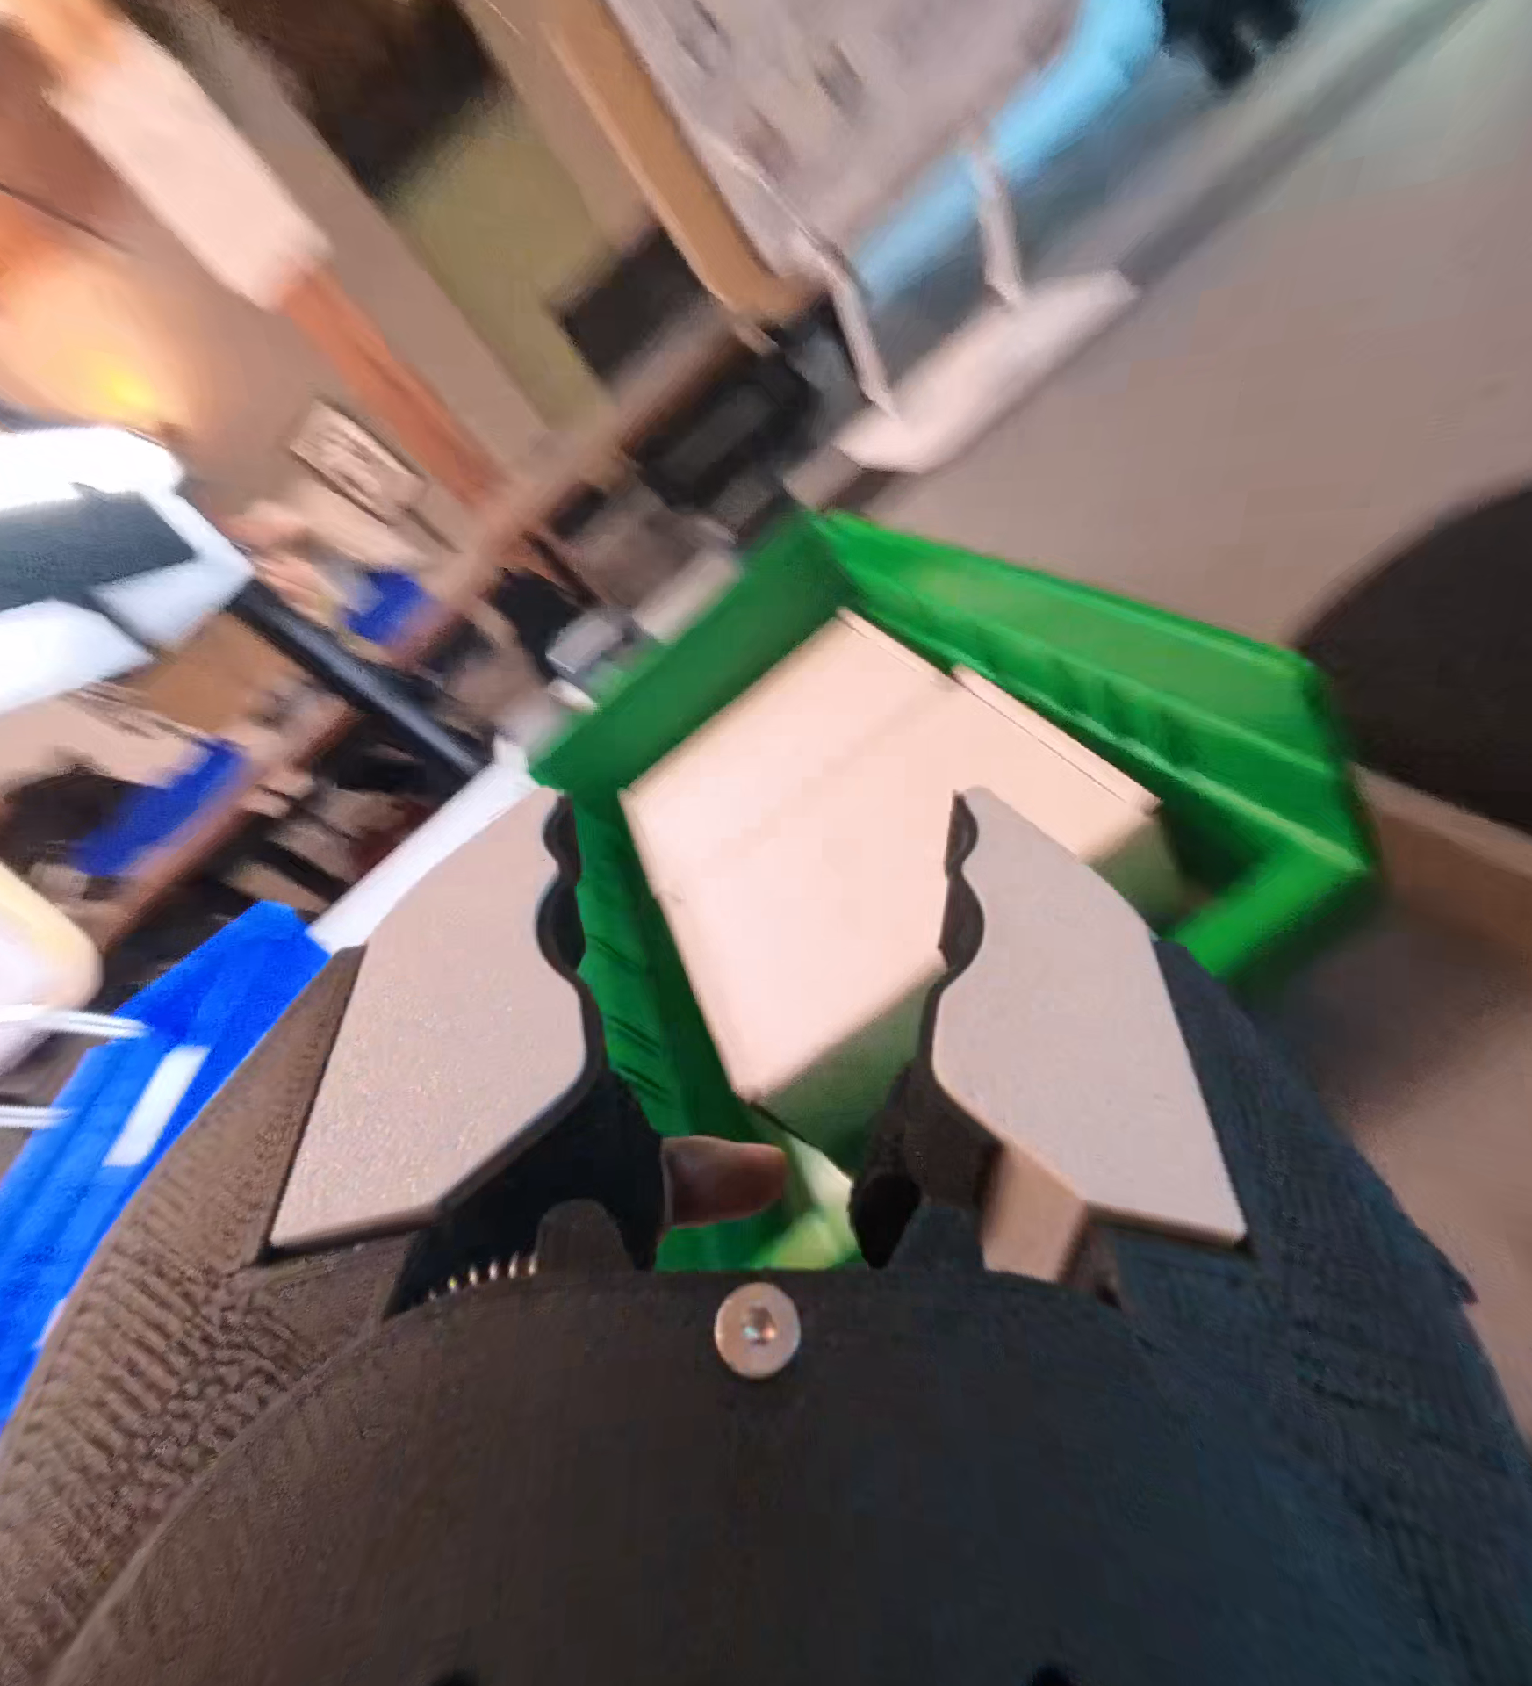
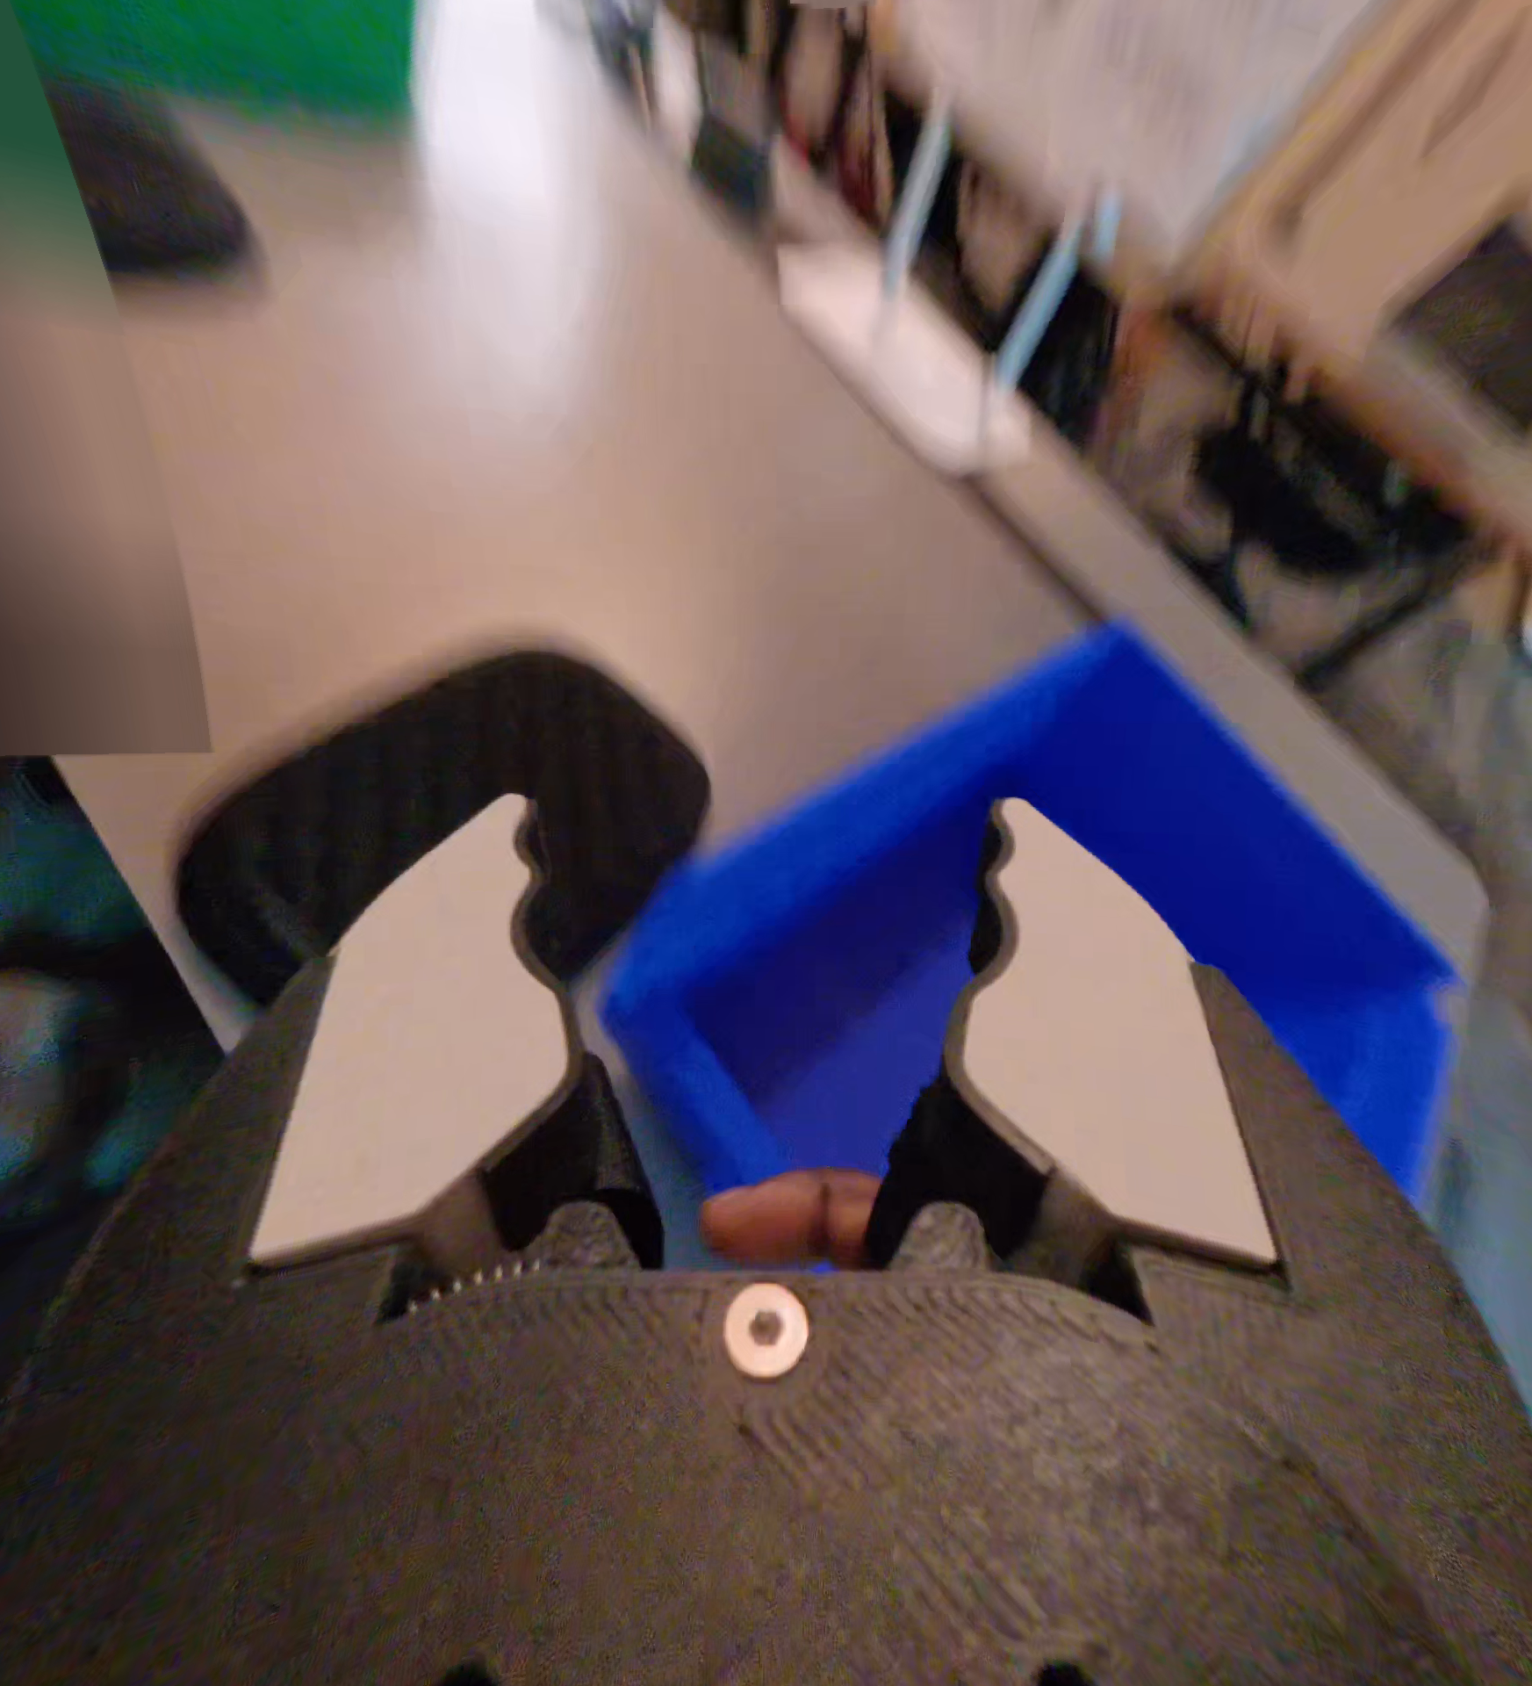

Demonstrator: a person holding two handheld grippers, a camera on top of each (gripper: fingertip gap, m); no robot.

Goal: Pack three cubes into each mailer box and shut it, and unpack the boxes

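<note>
Directly ahead of the left gripper (image 1: 766,903), toward twelve o'clock, a green open-topped bin (image 1: 1108,675) is seen with pale mailer boxes (image 1: 835,876) resting inside it, their long axis running from about seven toward one o'clock between the spread, empty jaws. Likewise, the right gripper (image 2: 766,921) is held spread and empty, with a blue bin (image 2: 1108,821) lying toward one o'clock; nothing can be made out in the visible part of it. No cubes are seen through the blur.
</note>
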